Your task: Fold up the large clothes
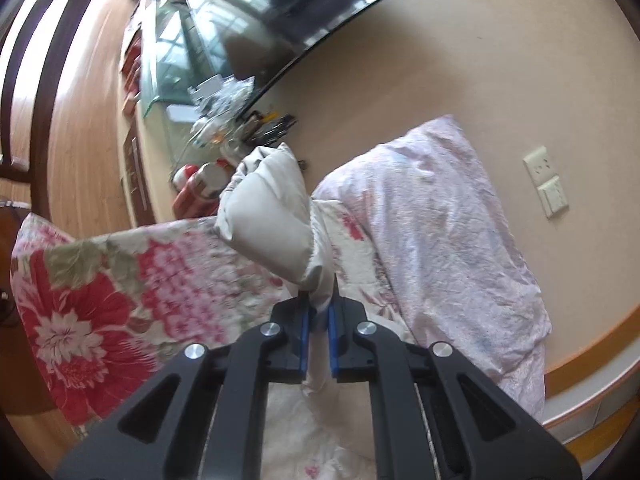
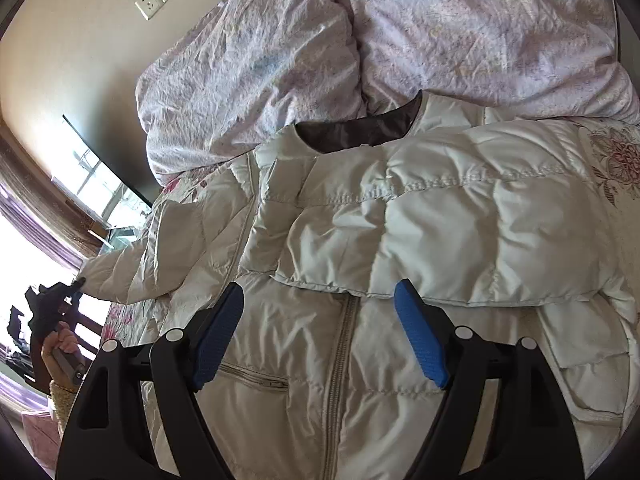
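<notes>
You had the left hand-held gripper pinching the cuff end of the white puffer jacket's sleeve, blue pads pressed together on the fabric, the sleeve lifted and bulging away toward twelve o'clock in the left wrist view. Your right hand-held gripper hung over the jacket's front with its jaws spread wide and nothing between them.

The white puffer jacket lay front-up on the bed, on the floral quilt, with the crumpled lilac duvet just beyond its collar. In the right wrist view its long axis ran from six o'clock up to twelve: hem toward you, dark-lined neckline pointing at twelve, the zipper tracing that line. One sleeve already lay across the chest, running from about nine to three. The other sleeve stretched off toward nine o'clock, where your left hand held it out.

So, by my read, you were in the sleeve-folding step, second sleeve in hand. The next move called for carrying that cuff across the chest toward three o'clock, laying it flat over the folded sleeve, then letting go. Your free right hand-held gripper looked well placed to press the shoulder down so the puffy body would not drag along. After that, the hem-to-collar fold remained.
</notes>
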A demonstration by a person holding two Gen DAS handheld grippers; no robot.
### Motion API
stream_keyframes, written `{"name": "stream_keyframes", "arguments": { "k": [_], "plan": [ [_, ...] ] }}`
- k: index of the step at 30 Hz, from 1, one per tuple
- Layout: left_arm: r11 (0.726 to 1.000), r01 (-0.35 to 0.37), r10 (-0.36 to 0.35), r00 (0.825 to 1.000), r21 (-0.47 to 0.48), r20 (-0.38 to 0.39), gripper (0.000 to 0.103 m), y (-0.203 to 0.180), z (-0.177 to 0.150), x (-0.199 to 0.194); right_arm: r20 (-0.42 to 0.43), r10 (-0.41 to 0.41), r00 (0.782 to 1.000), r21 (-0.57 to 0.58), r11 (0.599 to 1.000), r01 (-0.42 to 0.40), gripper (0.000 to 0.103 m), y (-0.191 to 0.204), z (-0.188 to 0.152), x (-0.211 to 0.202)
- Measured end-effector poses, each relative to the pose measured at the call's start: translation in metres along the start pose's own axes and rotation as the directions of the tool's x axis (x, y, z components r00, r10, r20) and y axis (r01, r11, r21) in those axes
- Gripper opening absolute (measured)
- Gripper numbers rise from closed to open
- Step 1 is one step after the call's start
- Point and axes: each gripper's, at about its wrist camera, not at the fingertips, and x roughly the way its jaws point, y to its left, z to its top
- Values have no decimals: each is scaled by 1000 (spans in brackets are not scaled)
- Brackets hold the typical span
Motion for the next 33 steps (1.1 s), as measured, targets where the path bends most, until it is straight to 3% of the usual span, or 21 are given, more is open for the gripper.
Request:
{"name": "stream_keyframes", "arguments": {
  "k": [4,7,10,15,17,20,24,27,28,29,30,32,33],
  "plan": [
    [973,115,-117,993,201,-3,7,-90,-10,-12,55,-24,998,34,999,22,79,-18,-1,-22],
    [915,242,-231,970,324,-72,7,-155,-39,-15,89,-45,995,57,998,40,79,-34,-4,-36],
    [845,369,-323,929,388,-179,7,-207,-79,-10,103,-64,993,83,995,56,79,-49,-7,-45],
    [724,545,-402,831,423,-384,7,-267,-157,6,117,-105,988,120,989,91,79,-68,-10,-53],
    [691,591,-396,791,416,-466,7,-282,-195,18,120,-114,986,132,986,98,79,-74,-12,-54],
    [681,613,-334,747,401,-574,7,-293,-251,40,117,-120,986,149,984,102,79,-81,-11,-51],
    [670,597,-216,726,441,-653,9,-294,-311,72,114,-138,984,140,983,122,79,-80,-9,-43],
    [652,599,-131,694,466,-708,27,-294,-344,92,123,-159,980,118,982,144,79,-73,-4,-38],
    [640,608,-112,679,470,-725,41,-294,-352,96,126,-159,979,111,983,145,79,-71,-2,-36],
    [622,628,-100,656,468,-748,50,-292,-358,95,130,-158,979,104,984,145,79,-68,0,-35],
    [609,640,-93,645,469,-759,54,-291,-360,92,136,-157,978,95,985,145,79,-64,2,-35],
    [589,655,-112,645,473,-756,73,-287,-351,80,157,-162,974,63,986,153,79,-54,6,-34],
    [583,657,-130,657,478,-743,76,-285,-339,74,170,-159,972,36,987,155,78,-47,9,-34]
  ]
}}
